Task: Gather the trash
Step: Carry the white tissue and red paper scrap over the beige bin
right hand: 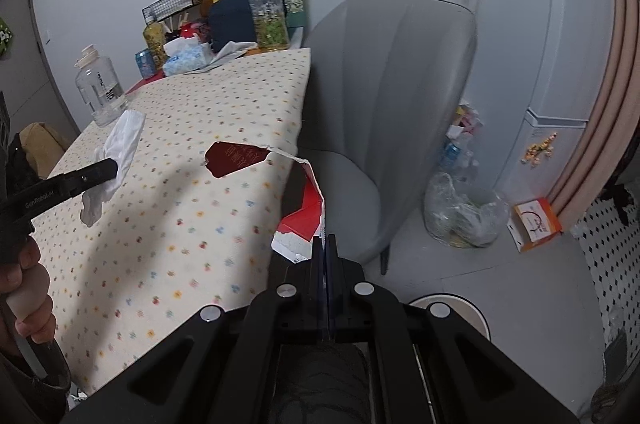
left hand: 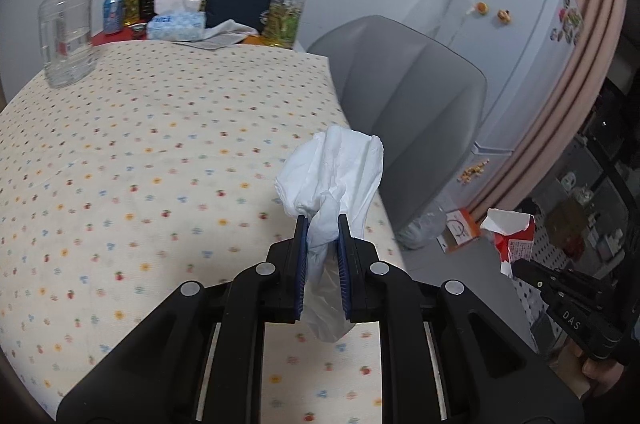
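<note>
On the left, the left gripper (left hand: 323,220) is clenched on a crumpled white tissue (left hand: 334,176), which is pinched between the blue pads (left hand: 301,264) low on its twisted tail while the bulk stands free above the fingertips; it is held over the dotted tablecloth (left hand: 140,152), near the table edge that faces the grey chair (left hand: 404,92). The hold looks secure, but the tissue is soft, so the clamp is best kept firm and the gripper carried level, lest the wad be pulled loose. Further right, the right gripper (right hand: 325,244) is closed tight on a torn red-and-white paper carton (right hand: 306,212), whose ripped flap (right hand: 234,156) reaches up over the table edge beside the chair. Only a thin wall of the carton is caught between the jaws, so it is likely to swing or tear further if it is moved quickly. Beyond the chair, on the floor between it and the white fridge (right hand: 560,64), a clear plastic trash bag (right hand: 464,216) stands open, with an orange box (right hand: 536,224) just beside it. The step in hand is judged to be carrying both pieces to that bag; each piece is best brought directly over the bag's mouth and released only there, one at a time, with the chair passed clear of the hanging flap.
</note>
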`<state>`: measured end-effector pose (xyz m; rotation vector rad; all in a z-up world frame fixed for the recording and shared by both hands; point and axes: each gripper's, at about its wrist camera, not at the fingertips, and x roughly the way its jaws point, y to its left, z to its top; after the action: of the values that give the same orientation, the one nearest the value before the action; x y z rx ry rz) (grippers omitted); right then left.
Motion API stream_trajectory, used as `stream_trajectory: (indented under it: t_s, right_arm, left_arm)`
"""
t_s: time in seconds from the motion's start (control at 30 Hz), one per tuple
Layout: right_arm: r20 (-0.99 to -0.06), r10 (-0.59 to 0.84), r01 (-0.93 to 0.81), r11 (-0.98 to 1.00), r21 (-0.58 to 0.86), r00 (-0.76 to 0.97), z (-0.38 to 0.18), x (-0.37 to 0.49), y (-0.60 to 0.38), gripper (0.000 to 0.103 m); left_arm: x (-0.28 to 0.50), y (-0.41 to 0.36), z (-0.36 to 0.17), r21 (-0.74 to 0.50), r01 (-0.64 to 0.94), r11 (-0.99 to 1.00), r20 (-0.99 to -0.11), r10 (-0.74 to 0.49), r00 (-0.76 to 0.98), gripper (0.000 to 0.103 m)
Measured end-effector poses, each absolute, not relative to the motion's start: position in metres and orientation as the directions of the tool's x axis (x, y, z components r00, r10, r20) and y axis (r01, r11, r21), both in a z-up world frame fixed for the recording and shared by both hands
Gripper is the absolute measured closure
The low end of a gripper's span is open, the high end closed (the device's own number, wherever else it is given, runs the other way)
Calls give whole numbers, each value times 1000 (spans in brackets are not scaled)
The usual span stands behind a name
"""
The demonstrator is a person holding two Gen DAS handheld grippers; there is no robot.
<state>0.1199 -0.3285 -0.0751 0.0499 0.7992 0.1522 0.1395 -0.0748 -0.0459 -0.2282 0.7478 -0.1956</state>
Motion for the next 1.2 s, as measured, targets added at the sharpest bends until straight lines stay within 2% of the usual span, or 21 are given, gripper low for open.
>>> stream_trajectory:
  t_s: [0.4, 0.63, 1.2]
  right_arm:
    - [-714, 58, 20, 995, 100, 698, -81, 93, -390, 100]
    - [-754, 8, 104, 989, 101, 656, -110, 83, -428, 100]
    - [-813, 27, 222, 956, 191, 582, -185, 75, -486, 100]
  left_arm:
    - [152, -162, -51, -252, 251, 935, -668, -355, 654, 89]
    - [152, -205, -66, -233, 315, 920, -700, -383, 602, 89]
    - [156, -283, -106, -164, 415, 895, -781, -375, 499, 89]
